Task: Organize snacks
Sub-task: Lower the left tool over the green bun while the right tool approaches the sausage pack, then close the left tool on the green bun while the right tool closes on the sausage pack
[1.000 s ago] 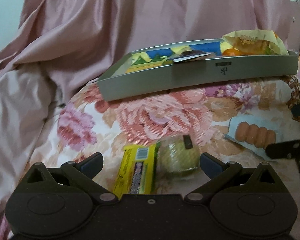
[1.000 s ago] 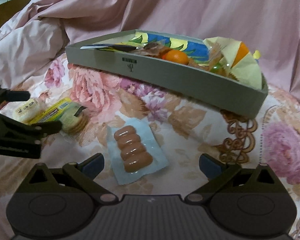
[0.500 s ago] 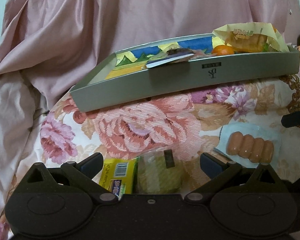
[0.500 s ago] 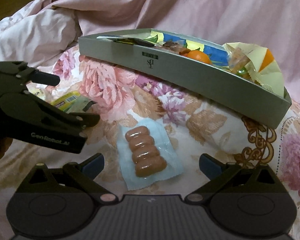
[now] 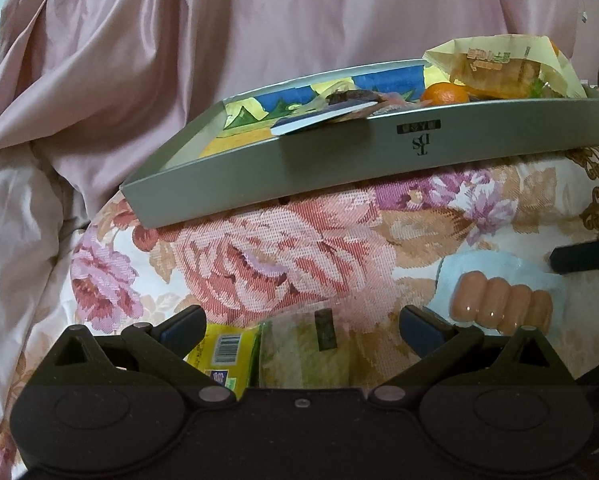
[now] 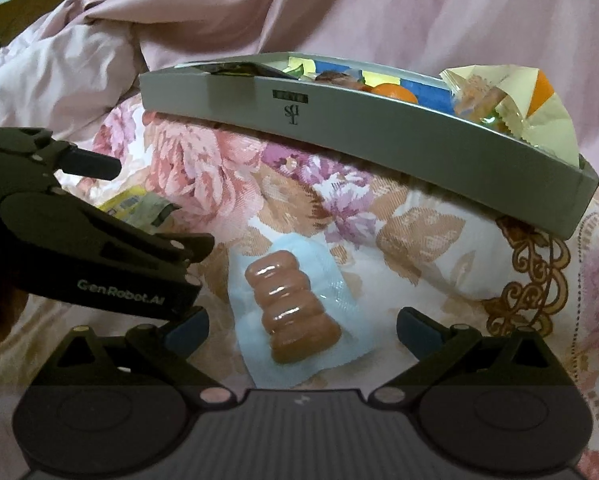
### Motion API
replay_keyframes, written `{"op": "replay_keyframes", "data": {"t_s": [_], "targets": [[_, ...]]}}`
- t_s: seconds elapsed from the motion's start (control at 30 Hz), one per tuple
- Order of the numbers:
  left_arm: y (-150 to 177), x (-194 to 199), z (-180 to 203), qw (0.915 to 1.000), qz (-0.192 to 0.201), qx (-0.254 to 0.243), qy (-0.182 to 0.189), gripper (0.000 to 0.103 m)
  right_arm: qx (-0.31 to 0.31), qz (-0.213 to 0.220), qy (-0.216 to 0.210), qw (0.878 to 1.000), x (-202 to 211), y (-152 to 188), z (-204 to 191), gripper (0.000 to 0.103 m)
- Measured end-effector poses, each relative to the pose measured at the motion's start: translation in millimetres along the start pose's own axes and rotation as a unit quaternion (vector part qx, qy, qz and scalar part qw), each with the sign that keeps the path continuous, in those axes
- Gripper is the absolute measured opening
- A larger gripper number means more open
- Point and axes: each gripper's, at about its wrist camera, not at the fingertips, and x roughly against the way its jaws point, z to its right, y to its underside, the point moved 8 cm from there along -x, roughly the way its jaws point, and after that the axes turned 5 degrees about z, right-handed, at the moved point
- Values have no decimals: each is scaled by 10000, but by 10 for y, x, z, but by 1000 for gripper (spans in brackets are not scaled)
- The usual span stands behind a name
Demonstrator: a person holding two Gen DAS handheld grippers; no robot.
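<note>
A grey box (image 5: 339, 168) (image 6: 379, 136) sits on the floral cloth and holds an orange (image 5: 443, 94), a yellow snack bag (image 5: 499, 68) (image 6: 539, 112) and other wrappers. My left gripper (image 5: 299, 328) is open, low over a yellow packet (image 5: 223, 352) and a clear pack of green biscuits (image 5: 299, 352) that lie between its fingers. My right gripper (image 6: 301, 324) is open over a pack of small sausages on blue wrap (image 6: 291, 300), which also shows in the left wrist view (image 5: 499, 308). The left gripper shows in the right wrist view (image 6: 99, 252).
Pink satin fabric (image 5: 179, 60) is bunched behind and to the left of the box. The floral cloth (image 5: 299, 248) covers a rounded surface that drops away at the left. A finger of the right gripper (image 5: 587, 256) reaches in at the left view's right edge.
Both grippers have moved forward and lower. The left one now straddles the yellow packet and biscuit pack; the right one has closed in on the sausage pack. Both stay open.
</note>
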Motion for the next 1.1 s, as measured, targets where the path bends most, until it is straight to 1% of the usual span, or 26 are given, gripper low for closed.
{"op": "replay_keyframes", "data": {"t_s": [0.1,0.27,0.33,0.43,0.47,0.57,0.7,0.8,0.9,0.93,1.03,1.1], "targets": [[-6,12,-26,9999,10,137,91,102,18,-22,-107,9999,2,5,-33,93],[6,48,-24,9989,33,298,364,99,10,-83,-265,9996,18,1,-61,90],[10,50,-7,9988,36,291,396,93,39,-155,-278,9995,6,14,-68,90],[19,40,27,9985,0,281,464,90,127,-165,-259,9994,1,26,-87,90],[25,36,33,9983,-20,310,499,88,119,-158,-261,9995,5,28,-88,90],[54,9,41,9970,-125,460,615,84,86,-146,-266,9995,3,33,-84,90],[110,-50,-7,9950,-296,702,646,79,84,-133,-257,9995,-4,34,-86,90],[173,-96,-63,9913,-456,1005,721,71,57,-121,-254,9996,-2,31,-72,88],[212,-109,-113,9875,-479,1281,781,67,48,-112,-249,9996,8,30,-63,85],[218,-112,-116,9875,-479,1286,781,65,50,-113,-249,9996,11,30,-62,85],[225,-107,-110,9876,-475,1257,807,55,63,-150,-269,9995,18,28,-68,78],[225,-101,-106,9875,-472,1258,826,54,105,-163,-280,9994,25,21,-81,73]]}}
